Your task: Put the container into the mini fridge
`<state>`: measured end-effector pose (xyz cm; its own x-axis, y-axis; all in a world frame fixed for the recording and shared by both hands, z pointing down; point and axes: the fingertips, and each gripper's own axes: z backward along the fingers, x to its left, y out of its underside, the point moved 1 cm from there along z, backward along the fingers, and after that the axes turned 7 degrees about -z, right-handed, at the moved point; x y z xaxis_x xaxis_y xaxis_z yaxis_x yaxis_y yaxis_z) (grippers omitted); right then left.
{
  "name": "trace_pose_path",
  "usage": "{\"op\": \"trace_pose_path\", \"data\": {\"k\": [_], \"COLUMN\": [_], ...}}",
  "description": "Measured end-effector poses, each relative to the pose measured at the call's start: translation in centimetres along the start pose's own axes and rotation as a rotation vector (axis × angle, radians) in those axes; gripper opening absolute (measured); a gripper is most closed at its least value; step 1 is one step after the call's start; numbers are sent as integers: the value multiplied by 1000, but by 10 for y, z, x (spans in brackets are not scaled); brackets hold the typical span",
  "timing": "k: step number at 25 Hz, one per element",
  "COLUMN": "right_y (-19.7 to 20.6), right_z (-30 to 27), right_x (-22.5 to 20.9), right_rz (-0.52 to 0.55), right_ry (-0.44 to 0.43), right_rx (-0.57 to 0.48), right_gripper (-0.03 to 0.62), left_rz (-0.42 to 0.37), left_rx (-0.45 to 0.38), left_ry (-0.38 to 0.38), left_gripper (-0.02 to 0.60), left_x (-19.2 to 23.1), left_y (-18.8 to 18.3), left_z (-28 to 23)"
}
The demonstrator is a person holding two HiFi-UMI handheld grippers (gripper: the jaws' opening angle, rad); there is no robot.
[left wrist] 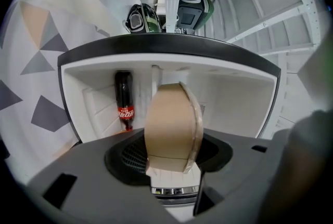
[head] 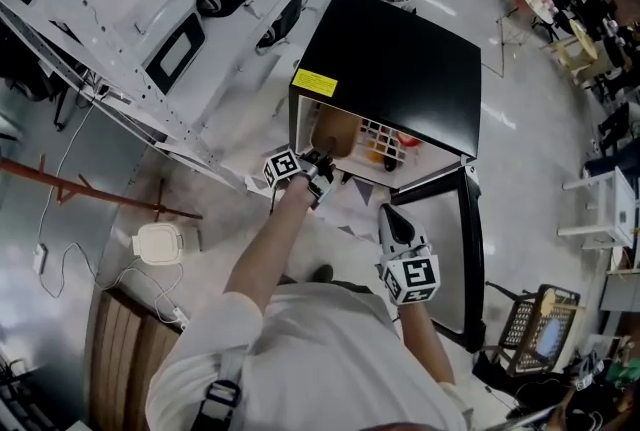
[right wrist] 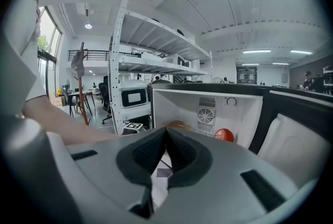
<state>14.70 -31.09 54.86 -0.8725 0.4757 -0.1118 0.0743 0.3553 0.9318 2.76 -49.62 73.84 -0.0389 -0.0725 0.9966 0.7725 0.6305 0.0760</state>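
Observation:
A brown cardboard container is at the open front of the black mini fridge, and my left gripper is shut on it. In the left gripper view the container stands between the jaws, with the white fridge interior just beyond it. A cola bottle stands against an inner wall. My right gripper hangs in front of the fridge beside the open door, shut and empty. In the right gripper view its jaws touch, and the container shows past them.
A red round item and other small goods sit inside the fridge. White shelving with bags and devices runs along the left. A white round appliance and a wooden bench lie on the floor at the left.

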Motion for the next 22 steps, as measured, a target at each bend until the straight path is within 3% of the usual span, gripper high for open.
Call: {"op": "trace_pose_path", "data": {"k": [7, 13, 22], "right_y": [-1, 2, -6], "right_z": [-1, -1, -2], "right_x": [2, 5, 19], "right_rz": [4, -6, 1], "right_ry": [4, 12, 6], "right_rx": [7, 2, -22], "right_gripper": [7, 7, 8], "left_rz": [-3, -27, -53], "left_rx": [-84, -101, -119], "left_ry": [13, 5, -14], "left_gripper": [226, 324, 337], "left_x": [0, -3, -7], "left_y": [-17, -24, -31], "left_z": [-2, 2, 25]}}
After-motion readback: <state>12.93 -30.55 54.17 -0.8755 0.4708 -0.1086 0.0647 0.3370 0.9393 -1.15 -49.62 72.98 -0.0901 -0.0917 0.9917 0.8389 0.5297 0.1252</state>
